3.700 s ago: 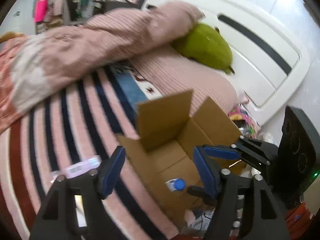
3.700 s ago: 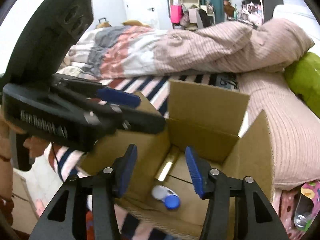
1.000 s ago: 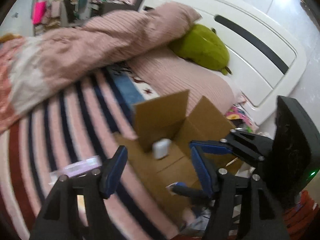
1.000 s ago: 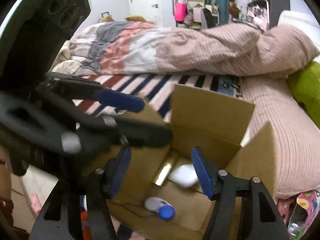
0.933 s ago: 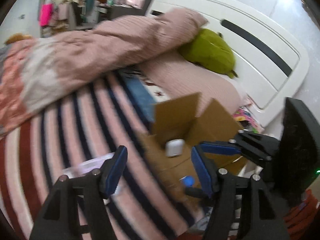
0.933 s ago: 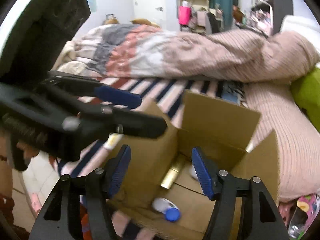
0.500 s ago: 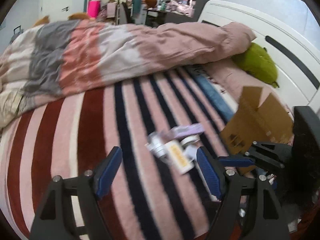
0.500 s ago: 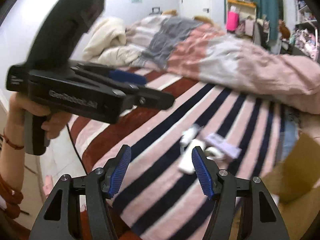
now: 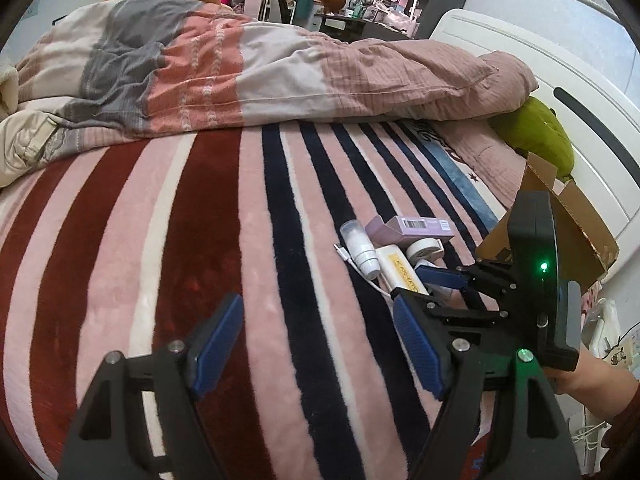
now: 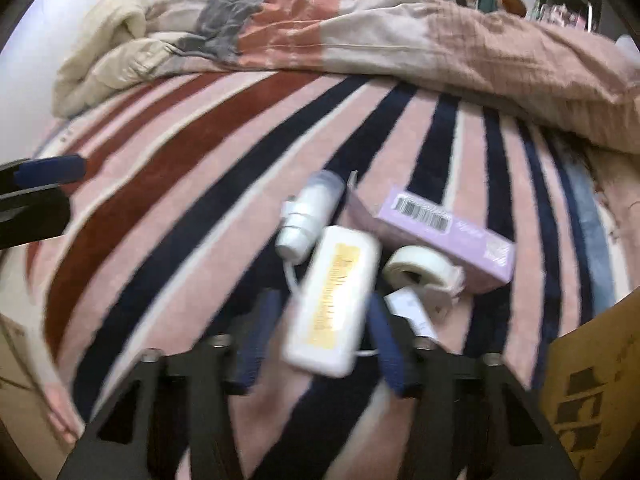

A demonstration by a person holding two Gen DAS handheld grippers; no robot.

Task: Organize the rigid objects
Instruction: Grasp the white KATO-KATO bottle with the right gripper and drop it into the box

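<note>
Both grippers moved from box to bed, right gripper [image 10: 320,336] jaws closing astride white case [image 10: 331,300], lengthwise, left gripper [image 9: 316,344] agape.

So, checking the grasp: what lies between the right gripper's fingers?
In the right wrist view, the white tube with a yellow label lies between the right gripper fingers.

Beyond the blue-padded jaws, the blanket [image 9: 168,240] runs in dark red, pink, cream and navy stripes. Between the right jaws lies a white tube [image 10: 332,304] with a yellow label; past it sit a lilac box [image 10: 432,232] with a black barcode and a white tape roll [image 10: 416,270].
</note>
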